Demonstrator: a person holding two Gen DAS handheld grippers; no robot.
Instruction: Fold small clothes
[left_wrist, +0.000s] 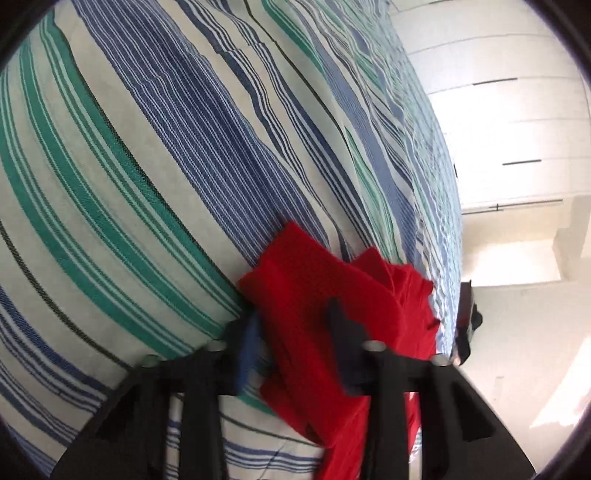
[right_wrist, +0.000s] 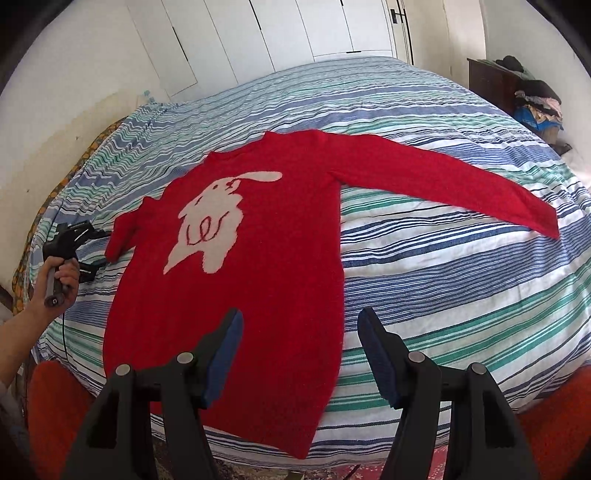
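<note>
A red sweater (right_wrist: 258, 295) with a pale rabbit figure (right_wrist: 214, 218) on its chest lies flat, front up, on a bed (right_wrist: 461, 295) covered in blue, green and white stripes. Its hem reaches the near edge of the bed, and one sleeve (right_wrist: 443, 177) stretches out straight to the right across the stripes. The other sleeve (right_wrist: 123, 232) is bent short at the left side of the body, and its cuff sits between the fingers of the left hand-held gripper (right_wrist: 92, 251), which a bare hand (right_wrist: 62, 277) grips by the handle. In the left wrist view the left hand-held gripper (left_wrist: 295, 332) has bunched red sleeve cloth (left_wrist: 332, 288) between its two dark fingers, clamped on it as far as the blurred close view lets one judge. The right hand-held gripper (right_wrist: 301, 350) hovers above the lower part of the sweater with its fingers spread wide apart, holding nothing; its left pad is over red knit and its right pad over striped cover. White cupboard doors (right_wrist: 295, 29) stand behind the bed, and a pile of clothes (right_wrist: 535, 99) sits on dark furniture at the far right.
</note>
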